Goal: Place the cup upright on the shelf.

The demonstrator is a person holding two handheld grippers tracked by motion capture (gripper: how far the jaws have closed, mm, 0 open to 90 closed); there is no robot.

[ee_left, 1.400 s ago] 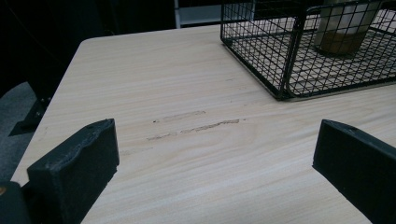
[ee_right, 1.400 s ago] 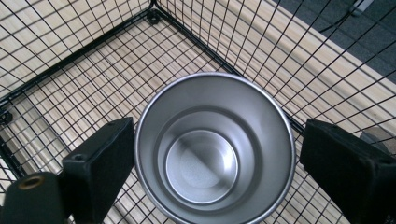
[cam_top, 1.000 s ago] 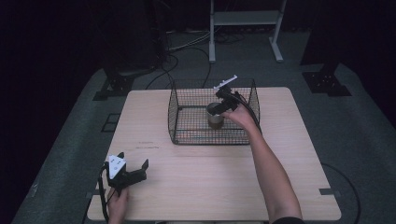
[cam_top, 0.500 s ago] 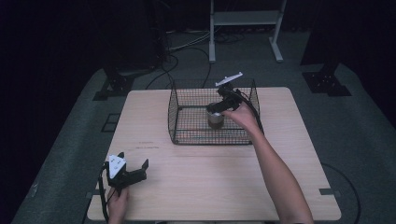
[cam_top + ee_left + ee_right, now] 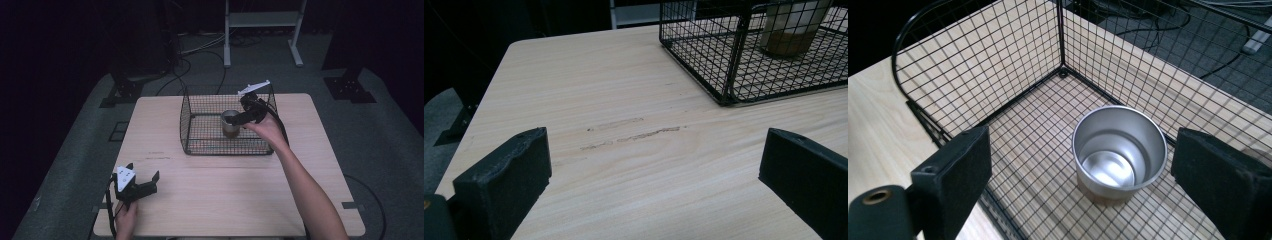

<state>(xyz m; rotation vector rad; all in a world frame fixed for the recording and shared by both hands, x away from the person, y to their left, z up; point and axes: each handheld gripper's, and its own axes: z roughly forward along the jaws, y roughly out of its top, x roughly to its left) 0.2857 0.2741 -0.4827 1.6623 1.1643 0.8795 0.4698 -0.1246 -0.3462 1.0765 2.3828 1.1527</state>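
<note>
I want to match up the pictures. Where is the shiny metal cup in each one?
High view: the metal cup stands upright in the wire basket, centre.
Left gripper view: top right, behind the mesh.
Right gripper view: lower centre, seen from above.
Shared landmark: the wire basket.

A dark lab or studio; black drapes, floor cables (image 5: 200,47), a lone wooden table (image 5: 225,195).

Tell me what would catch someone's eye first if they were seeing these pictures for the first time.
A shiny round metal cup stands upright and empty inside a black wire mesh basket at the far middle of the pale wooden table. The right gripper hangs just above the cup, its fingers having just been opening, wide apart and clear of it. The left gripper sits open at the near left corner.
</note>
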